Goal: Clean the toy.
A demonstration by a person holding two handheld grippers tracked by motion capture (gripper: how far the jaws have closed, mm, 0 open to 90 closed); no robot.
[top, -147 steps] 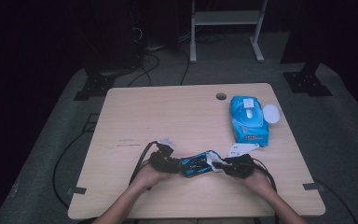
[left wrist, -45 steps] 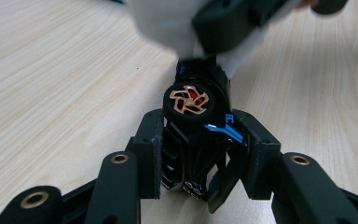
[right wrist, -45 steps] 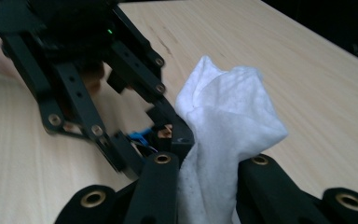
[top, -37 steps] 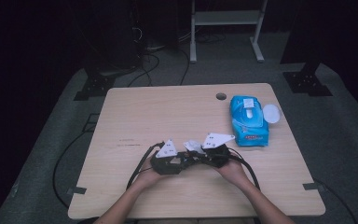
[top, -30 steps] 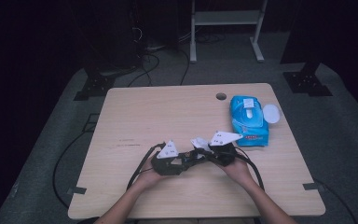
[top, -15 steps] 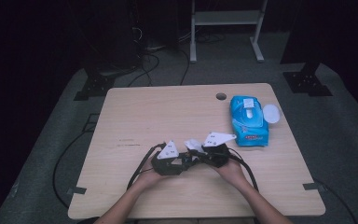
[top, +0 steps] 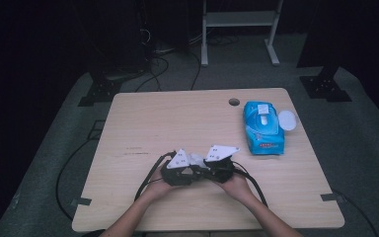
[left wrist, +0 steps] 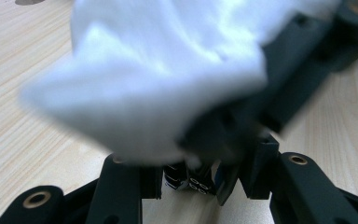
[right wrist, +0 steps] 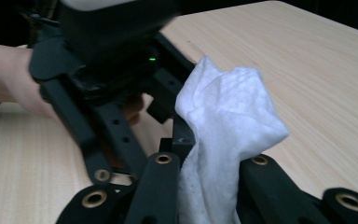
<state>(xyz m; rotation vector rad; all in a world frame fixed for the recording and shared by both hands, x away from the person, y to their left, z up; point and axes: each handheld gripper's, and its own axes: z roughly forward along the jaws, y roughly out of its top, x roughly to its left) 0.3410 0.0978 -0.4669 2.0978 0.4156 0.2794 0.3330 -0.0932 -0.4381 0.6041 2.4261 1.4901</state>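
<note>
Near the table's front middle, my two grippers meet tip to tip in the high view. The left gripper [top: 191, 173] is shut on a small dark and blue object [left wrist: 191, 179], which shows between its jaws in the left gripper view. The right gripper [top: 206, 170] is shut on a crumpled white wipe [right wrist: 223, 112], clamped between its jaws [right wrist: 209, 186]. The wipe [left wrist: 158, 79] hangs blurred just above the held object, touching or almost touching it. In the high view the wipe [top: 196, 159] peeks out between the two grey plates. The left gripper's black frame [right wrist: 102, 60] stands close behind the wipe.
A blue pack of wipes [top: 263, 127] lies at the right of the table, its white lid [top: 286, 120] flipped open. A cable hole [top: 234, 101] sits near the far edge. Cables [top: 150, 175] trail from both grippers over the front edge.
The grippers have closed in on each other since about five seconds ago, and the wipe now covers the blue object. Over the last second the right gripper shifted slightly back and forth.
</note>
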